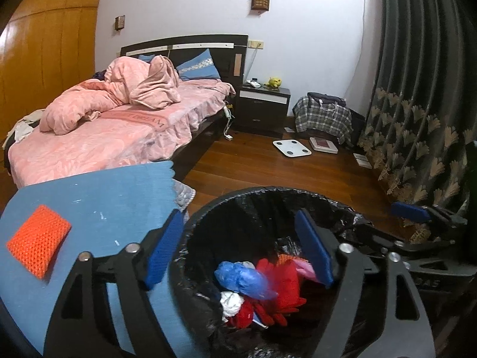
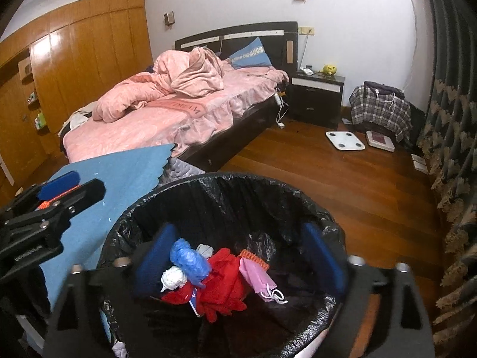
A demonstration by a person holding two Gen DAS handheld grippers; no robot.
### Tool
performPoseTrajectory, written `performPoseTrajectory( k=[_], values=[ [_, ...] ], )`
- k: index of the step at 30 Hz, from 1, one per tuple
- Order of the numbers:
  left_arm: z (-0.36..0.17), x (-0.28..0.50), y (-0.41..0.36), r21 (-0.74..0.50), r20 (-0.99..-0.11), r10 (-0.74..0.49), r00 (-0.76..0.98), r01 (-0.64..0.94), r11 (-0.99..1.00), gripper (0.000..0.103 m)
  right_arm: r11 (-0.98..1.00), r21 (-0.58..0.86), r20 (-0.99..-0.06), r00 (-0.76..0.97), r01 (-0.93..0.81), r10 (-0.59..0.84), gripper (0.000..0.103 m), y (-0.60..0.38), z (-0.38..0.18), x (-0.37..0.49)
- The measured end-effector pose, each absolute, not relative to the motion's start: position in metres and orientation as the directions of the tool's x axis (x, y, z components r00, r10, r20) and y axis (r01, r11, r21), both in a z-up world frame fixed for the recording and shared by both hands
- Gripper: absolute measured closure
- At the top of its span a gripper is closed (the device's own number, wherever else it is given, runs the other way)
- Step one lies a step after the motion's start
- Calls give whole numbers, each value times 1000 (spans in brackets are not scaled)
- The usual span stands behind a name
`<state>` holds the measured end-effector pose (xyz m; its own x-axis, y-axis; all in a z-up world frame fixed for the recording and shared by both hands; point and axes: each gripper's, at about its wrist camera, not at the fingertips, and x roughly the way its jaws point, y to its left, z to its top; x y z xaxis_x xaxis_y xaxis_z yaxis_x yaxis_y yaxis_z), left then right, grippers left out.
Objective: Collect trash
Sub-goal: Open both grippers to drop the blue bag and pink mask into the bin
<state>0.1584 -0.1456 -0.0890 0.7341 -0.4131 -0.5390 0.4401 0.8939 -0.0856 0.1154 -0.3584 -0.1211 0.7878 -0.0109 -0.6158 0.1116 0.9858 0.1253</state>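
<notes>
Both grippers over the bin (image 2: 226, 179); left gripper (image 1: 238, 250) jaws wide, nothing between; right gripper (image 2: 238, 262) likewise wide, empty; trash (image 2: 214, 280) lies in the bin; orange pad (image 1: 38, 240) at nine o'clock on the blue mat (image 1: 98, 197).

A bin (image 2: 208, 185) is lined w/ crinkled, glossy black plastic film. Inside, a shiny blue plastic bag (image 2: 189, 259), matt red cloth (image 2: 223, 286) & a crumpled white wad (image 2: 173, 277), poss. paper, are seen. The blue mat (image 1: 98, 203) beside it looks matt & foam-like; an orange pad (image 1: 38, 246) on it is coarsely meshed. Gripper pads (image 1: 313, 250) are textured blue, frames matt black w/ metal bolts. The floor (image 2: 342, 185) is polished wood.
</notes>
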Motion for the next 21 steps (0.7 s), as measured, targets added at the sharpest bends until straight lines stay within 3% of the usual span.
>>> performPoseTrajectory(
  k=[1, 4, 21],
  values=[
    [-88, 157, -142, -83, -537, -405, 740, 432, 898, 17, 986, 121, -609, 793, 116, -18, 6, -358, -119, 113],
    [-87, 154, -127, -85, -533, -387, 752, 408, 909, 14, 986, 120, -603, 797, 114, -18, 6, -354, -115, 111],
    [-84, 128, 14, -37, -538, -144, 830, 148, 988, 13, 987, 163, -579, 810, 2, 94, 6, -276, -98, 118]
  ],
)
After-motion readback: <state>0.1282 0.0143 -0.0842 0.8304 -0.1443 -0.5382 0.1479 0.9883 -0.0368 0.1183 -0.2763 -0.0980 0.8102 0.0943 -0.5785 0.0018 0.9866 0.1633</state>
